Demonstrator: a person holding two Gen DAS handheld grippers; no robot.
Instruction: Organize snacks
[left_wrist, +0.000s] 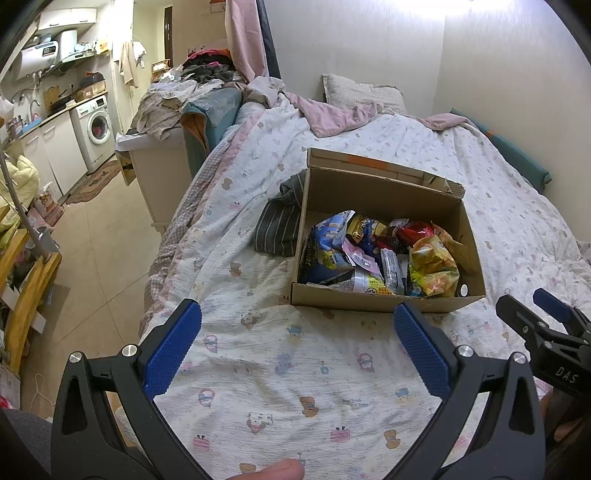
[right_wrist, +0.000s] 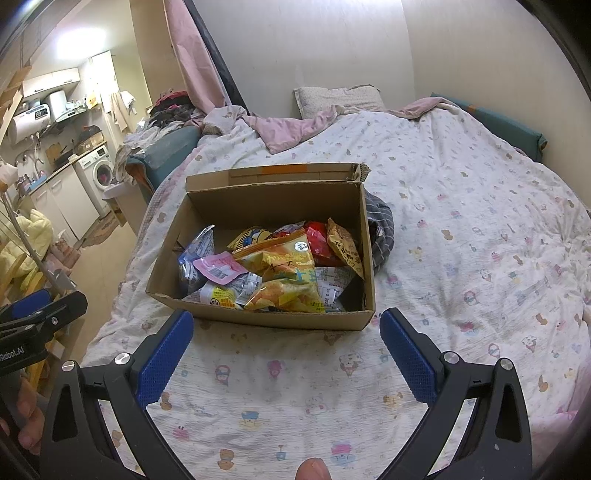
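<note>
An open cardboard box (left_wrist: 376, 301) (right_wrist: 258, 319) sits on the bed, filled with several snack packets. A yellow chip bag (left_wrist: 434, 266) (right_wrist: 286, 275) lies on top, with a blue bag (left_wrist: 330, 238), a pink packet (right_wrist: 219, 269) and a red packet (right_wrist: 317, 240) around it. My left gripper (left_wrist: 295, 343) hovers open just in front of the box, nothing between its blue pads. My right gripper (right_wrist: 286, 347) is also open and empty, close to the box's near wall. The right gripper (left_wrist: 543, 314) shows at the edge of the left wrist view.
The bed wears a white cartoon-print quilt (right_wrist: 461, 221). A grey striped cloth (left_wrist: 277, 225) lies bunched against the box's far side. A pillow (right_wrist: 340, 96) and pink blanket sit by the wall. The bed's left edge drops to a tiled floor (left_wrist: 99, 240) with a cabinet and washing machine (left_wrist: 96, 127).
</note>
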